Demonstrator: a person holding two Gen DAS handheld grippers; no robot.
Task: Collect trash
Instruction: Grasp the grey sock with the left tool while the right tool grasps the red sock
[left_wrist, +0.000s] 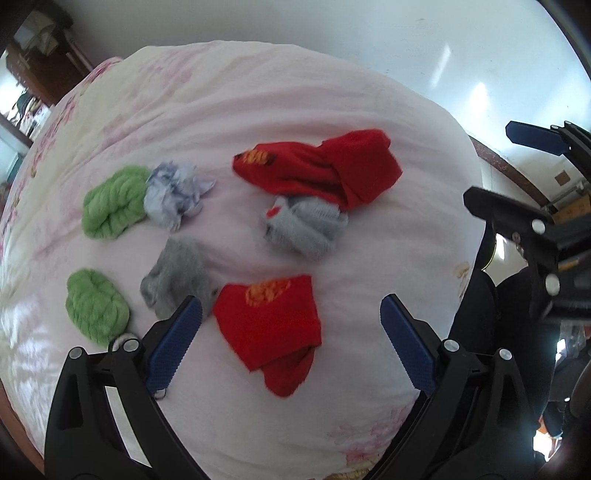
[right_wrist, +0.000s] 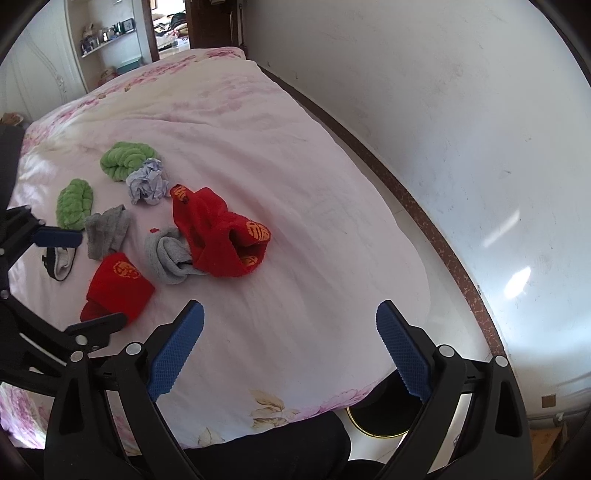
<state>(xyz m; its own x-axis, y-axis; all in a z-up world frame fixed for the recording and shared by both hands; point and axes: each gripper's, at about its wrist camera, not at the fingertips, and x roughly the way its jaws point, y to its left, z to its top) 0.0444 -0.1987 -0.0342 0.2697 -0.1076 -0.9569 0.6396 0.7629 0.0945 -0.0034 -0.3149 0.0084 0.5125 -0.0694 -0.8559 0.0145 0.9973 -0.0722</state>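
On the bed (right_wrist: 280, 155), over a pale pink flowered cover, socks and one piece of trash lie scattered. From the left wrist view, the crumpled paper ball (left_wrist: 175, 197), bluish white, sits at about ten o'clock, touching the upper green sock (left_wrist: 112, 201) on its left. A second green sock (left_wrist: 96, 306) lies at about eight o'clock, and a grey sock (left_wrist: 175, 280) rests between it and a folded red sock (left_wrist: 269, 321) near the middle. Up at one o'clock a larger red sock (left_wrist: 325, 168) is bunched over a grey-white sock (left_wrist: 306, 230), the two overlapping.

Both tools hang above the cover, touching nothing. The left hand-held gripper (left_wrist: 291, 343) has its blue pads spread wide, with the folded red sock showing between them. The right hand-held gripper (right_wrist: 290, 347) is likewise spread wide, over bare cover near the foot corner of the bed; it also shows at three o'clock in the left view.

From the right wrist view the paper ball (right_wrist: 146, 181) lies at about ten o'clock, well away from the right tool. A small white and black item (right_wrist: 59, 264) lies at nine o'clock; I cannot tell what it is. A pale wall (right_wrist: 424, 92) runs along the far side.
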